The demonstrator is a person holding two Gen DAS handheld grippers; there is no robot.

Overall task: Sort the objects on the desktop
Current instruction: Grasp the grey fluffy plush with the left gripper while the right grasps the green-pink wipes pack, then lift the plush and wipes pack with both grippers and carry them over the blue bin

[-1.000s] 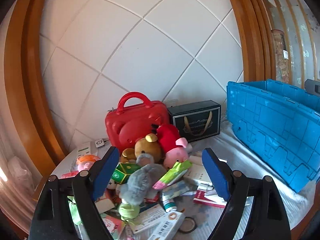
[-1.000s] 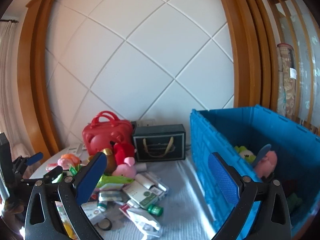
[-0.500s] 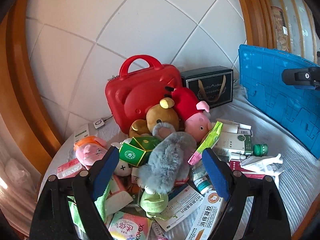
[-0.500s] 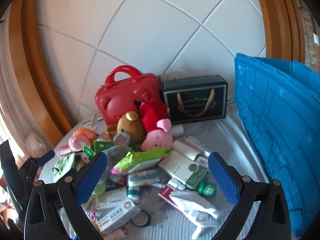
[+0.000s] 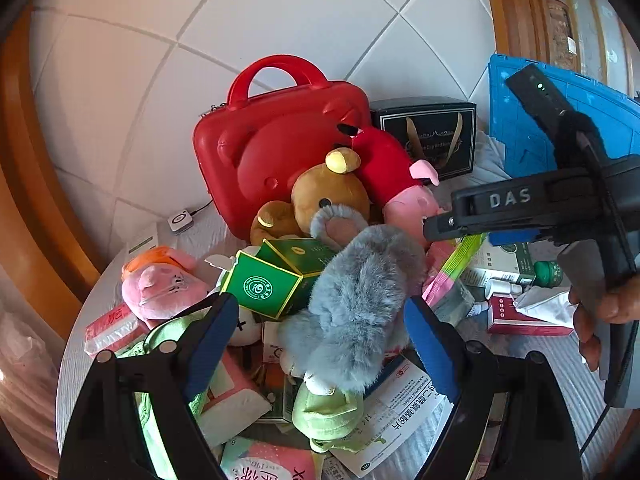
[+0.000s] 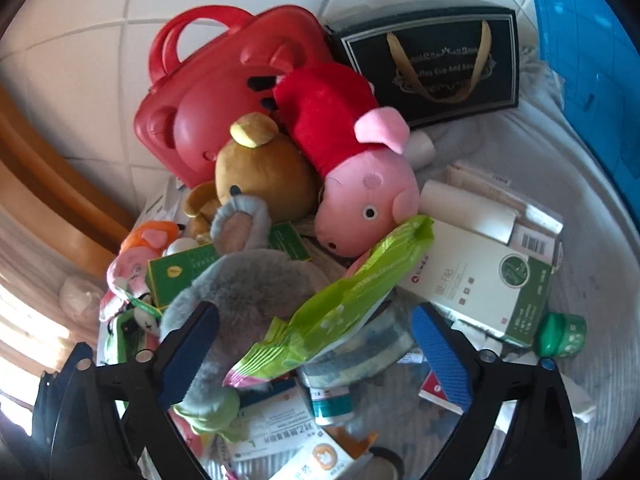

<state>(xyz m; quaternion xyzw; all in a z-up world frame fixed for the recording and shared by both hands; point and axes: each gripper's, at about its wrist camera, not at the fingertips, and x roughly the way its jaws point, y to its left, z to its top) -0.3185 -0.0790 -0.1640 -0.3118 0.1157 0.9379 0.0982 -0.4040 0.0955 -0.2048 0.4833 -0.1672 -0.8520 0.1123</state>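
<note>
Most of the sorting looks undone, as far as these views show; the table (image 5: 76, 344) carries a mixed heap of soft toys, medicine boxes and packets, piled from its back edge, where the red case (image 5: 276, 148) stands, toward the front; the blue crate (image 6: 592, 52) sits at the right edge, its inside unseen. The left gripper (image 5: 320, 344) hangs open over the grey plush toy (image 5: 356, 304), gripping nothing; the right gripper (image 6: 316, 356) has its jaws closing, wide apart, with the green packet (image 6: 344, 300) lying between them, untouched.
</note>
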